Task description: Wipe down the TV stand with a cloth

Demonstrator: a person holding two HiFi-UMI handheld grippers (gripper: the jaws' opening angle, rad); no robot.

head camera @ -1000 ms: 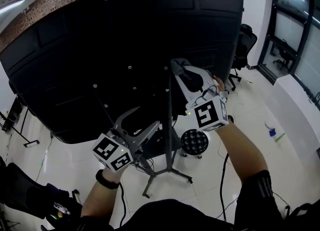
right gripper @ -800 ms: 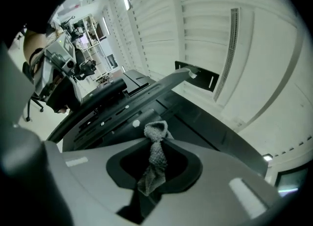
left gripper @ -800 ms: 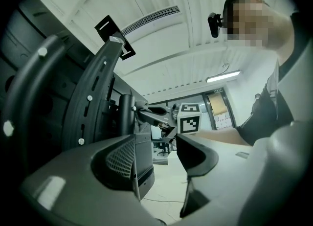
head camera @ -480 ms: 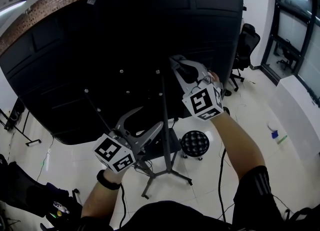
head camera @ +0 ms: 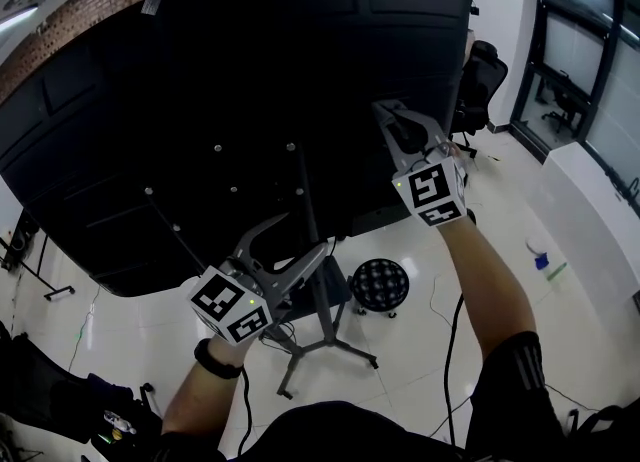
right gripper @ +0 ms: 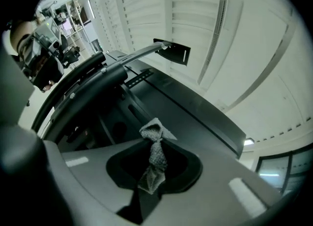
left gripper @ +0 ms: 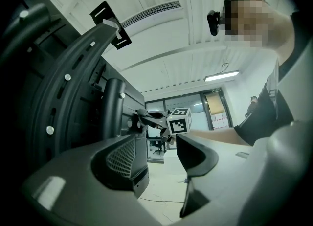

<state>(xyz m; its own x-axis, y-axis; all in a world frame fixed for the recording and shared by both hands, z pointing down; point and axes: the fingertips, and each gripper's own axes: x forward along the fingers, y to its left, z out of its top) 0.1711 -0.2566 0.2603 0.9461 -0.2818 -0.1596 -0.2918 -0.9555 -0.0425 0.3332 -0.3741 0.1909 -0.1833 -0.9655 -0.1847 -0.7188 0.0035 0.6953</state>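
nearest, the left gripper [head camera: 293, 242] sits low in the head view, its jaws apart with nothing between them; through the gap, the left gripper view shows only floor. just past it stands the tv stand [head camera: 322, 320], a dark pole on splayed legs on the white tiled floor [head camera: 400, 350], with a round black stool [head camera: 378, 283] beside its base. higher and further out, the right gripper [head camera: 392, 118] reaches up by the right part of the big black tv back [head camera: 200, 80], jaws clamped on a small grey cloth [right gripper: 152, 157] that bunches out past the tips; whether it touches the panel cannot be told. an office chair [head camera: 482, 75] stands beyond the tv's right edge.
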